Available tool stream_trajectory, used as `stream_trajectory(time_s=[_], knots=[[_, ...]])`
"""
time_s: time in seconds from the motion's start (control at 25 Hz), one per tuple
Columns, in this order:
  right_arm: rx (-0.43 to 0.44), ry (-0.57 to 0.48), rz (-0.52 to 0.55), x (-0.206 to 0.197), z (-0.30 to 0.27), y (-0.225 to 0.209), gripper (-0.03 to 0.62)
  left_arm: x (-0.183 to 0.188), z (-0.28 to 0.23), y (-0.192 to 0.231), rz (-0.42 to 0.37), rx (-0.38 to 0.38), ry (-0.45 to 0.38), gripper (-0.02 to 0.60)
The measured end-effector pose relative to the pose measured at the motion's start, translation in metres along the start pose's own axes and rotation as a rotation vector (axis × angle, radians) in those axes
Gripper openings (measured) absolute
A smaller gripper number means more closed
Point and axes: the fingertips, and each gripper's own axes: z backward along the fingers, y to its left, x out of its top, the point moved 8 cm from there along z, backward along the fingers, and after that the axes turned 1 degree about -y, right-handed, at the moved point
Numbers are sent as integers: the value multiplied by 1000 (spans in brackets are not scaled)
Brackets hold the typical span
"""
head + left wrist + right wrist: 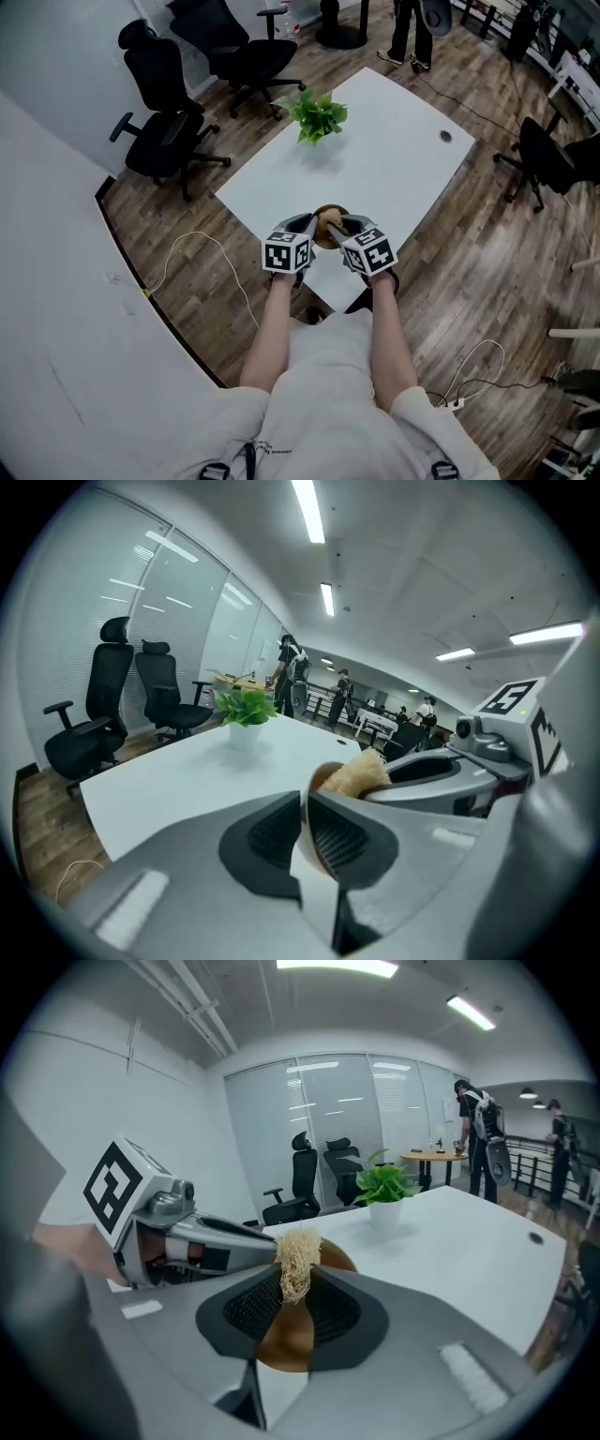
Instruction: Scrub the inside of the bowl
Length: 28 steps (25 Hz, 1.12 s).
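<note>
At the near edge of the white table (394, 159), a round brown bowl (286, 1340) has its rim clenched by the left gripper (302, 803). The grippers hide most of its inside. The right gripper (295, 1274) pinches a straw-coloured fibrous scrubber (298, 1246) over it

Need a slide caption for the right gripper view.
Right gripper pinches a straw scrubber over the brown bowl that the left gripper holds, on a white table.
</note>
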Motion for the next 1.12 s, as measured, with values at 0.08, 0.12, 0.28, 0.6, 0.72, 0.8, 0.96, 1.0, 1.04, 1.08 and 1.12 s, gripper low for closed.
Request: stream_trajectory(time_s=[0.08,0.12,0.28,0.6,0.72,0.8,0.96,1.0,1.04,1.08,1.12], knots=[[-35,-23,-23,-2,5,-8,103,0,-4,-3,1,-18,4,24],[-51,-31,-30,-2,7,-11,103,0,-4,-4,1,-22,5,23],[-92,-36,-19,1,13,-13,104,1,-5,-5,-6,-8,10,18],[-135,-188,-81,45,34,-12,104,3,8,12,-150,199,19,15],[-79,-192,-110,54,34,-11,104,-2,3,-6,-394,203,37,15],[-13,-179,-170,55,33,-10,104,-1,0,-25,-574,189,44,15],[32,-103,-215,52,27,-14,104,4,-1,-50,-795,168,22,15],[34,-79,-212,50,24,-14,104,5,0,-52,-823,171,13,15],[39,-64,-215,48,22,-15,104,5,1,-53,-854,179,4,15],[43,-58,-225,47,21,-16,104,5,3,-54,-889,186,-5,15],[41,-55,-233,46,21,-17,104,4,4,-55,-922,189,-14,15]])
